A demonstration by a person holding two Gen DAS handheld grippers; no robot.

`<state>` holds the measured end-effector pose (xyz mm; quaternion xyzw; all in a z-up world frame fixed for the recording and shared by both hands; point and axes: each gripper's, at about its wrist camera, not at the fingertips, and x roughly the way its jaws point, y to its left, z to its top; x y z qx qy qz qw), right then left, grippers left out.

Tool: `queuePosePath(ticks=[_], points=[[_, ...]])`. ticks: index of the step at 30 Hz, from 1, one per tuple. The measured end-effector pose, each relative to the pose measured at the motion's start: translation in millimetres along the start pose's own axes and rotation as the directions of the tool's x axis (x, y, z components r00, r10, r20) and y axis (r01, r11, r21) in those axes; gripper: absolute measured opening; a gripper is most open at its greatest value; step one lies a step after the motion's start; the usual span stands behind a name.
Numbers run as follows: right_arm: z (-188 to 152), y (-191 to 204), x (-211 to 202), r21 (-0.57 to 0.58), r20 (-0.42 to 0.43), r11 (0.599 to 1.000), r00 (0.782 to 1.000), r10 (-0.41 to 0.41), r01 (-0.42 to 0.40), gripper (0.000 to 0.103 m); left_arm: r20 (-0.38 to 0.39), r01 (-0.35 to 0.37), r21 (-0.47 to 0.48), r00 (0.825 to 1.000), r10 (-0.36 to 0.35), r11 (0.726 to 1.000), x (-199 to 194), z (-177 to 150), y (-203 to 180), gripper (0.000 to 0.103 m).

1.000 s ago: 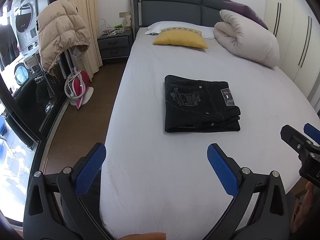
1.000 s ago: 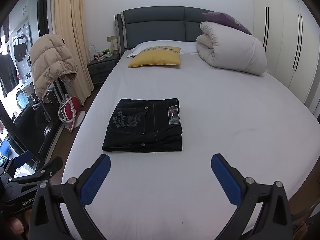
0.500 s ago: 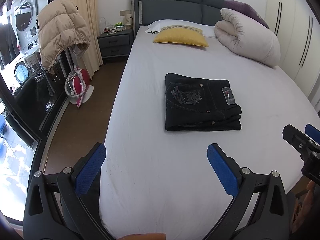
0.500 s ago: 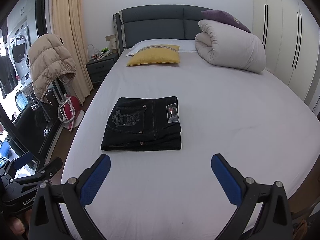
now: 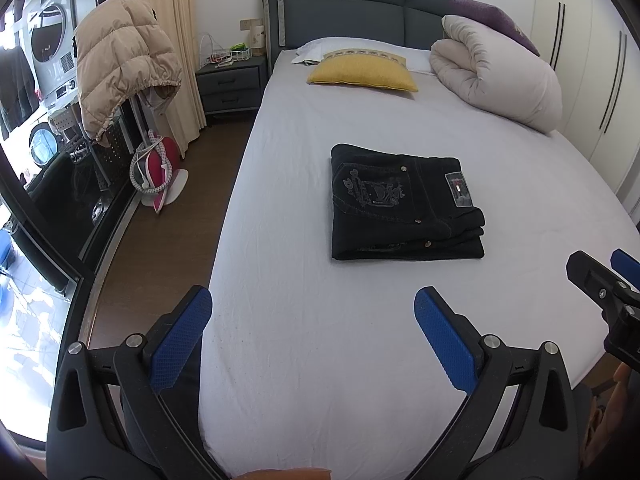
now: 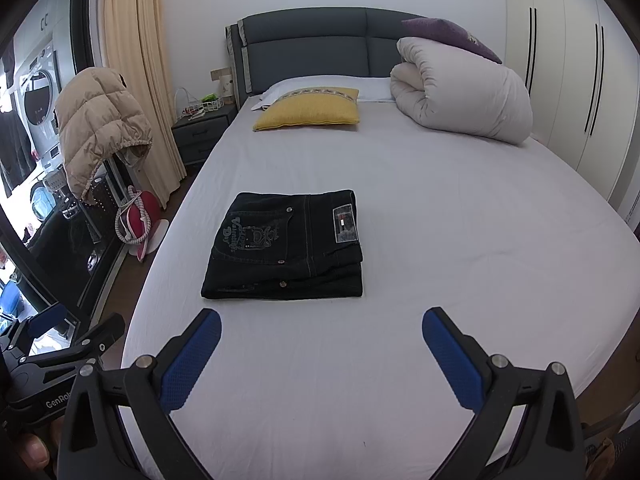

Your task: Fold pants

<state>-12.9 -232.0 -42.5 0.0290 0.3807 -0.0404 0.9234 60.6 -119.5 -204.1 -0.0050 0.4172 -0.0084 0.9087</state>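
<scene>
Black pants (image 5: 400, 204) lie folded in a neat rectangle on the white bed sheet (image 5: 320, 340), pocket embroidery and label facing up; they also show in the right wrist view (image 6: 286, 246). My left gripper (image 5: 312, 312) is open and empty, held over the bed's near end, well short of the pants. My right gripper (image 6: 322, 330) is open and empty, also short of the pants. The right gripper shows at the right edge of the left wrist view (image 5: 604, 280); the left gripper shows at the lower left of the right wrist view (image 6: 68, 340).
A yellow pillow (image 5: 362, 74) and a rolled white duvet (image 5: 496, 76) lie at the head of the bed. A nightstand (image 5: 232, 84), a beige jacket on a rack (image 5: 120, 64) and a red iron (image 5: 156, 168) stand left. Wardrobe doors (image 6: 580, 80) line the right.
Both grippers have drifted slightly back and up from the bed; the folded pants have not moved.
</scene>
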Motion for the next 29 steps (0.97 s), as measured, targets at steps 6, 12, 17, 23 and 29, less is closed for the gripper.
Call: queuePosePath(ticks=[6,12,17,23,29], points=[[-0.9,-0.9,1.0,0.000,-0.002,1.000,1.000,0.001,-0.001,0.103,-0.002,-0.002,-0.001,1.000,0.002,1.000,0.9,-1.7,1.4,0.103],[-2.3,-0.5,0.8,-0.001,-0.002,1.000,1.000,0.000,0.000,0.103,-0.002,-0.002,0.000,1.000,0.002,1.000,1.2,-2.0,2.1,0.103],[-1.6,-0.3,0.7,-0.001,-0.003,1.000,1.000,-0.001,0.001,0.103,-0.008,0.000,-0.004,1.000,0.000,1.000,1.7,-4.2,4.2,0.103],[-8.3,0.2,3.0,-0.006,-0.008,1.000,1.000,-0.001,0.001,0.103,-0.016,-0.003,-0.004,1.000,0.003,1.000,4.2,-6.8,7.1,0.103],[-9.3,-1.6,5.1,-0.003,-0.016,1.000,1.000,0.002,-0.002,0.103,0.001,-0.018,0.014,1.000,0.018,1.000,5.9,-7.1,5.3,0.103]])
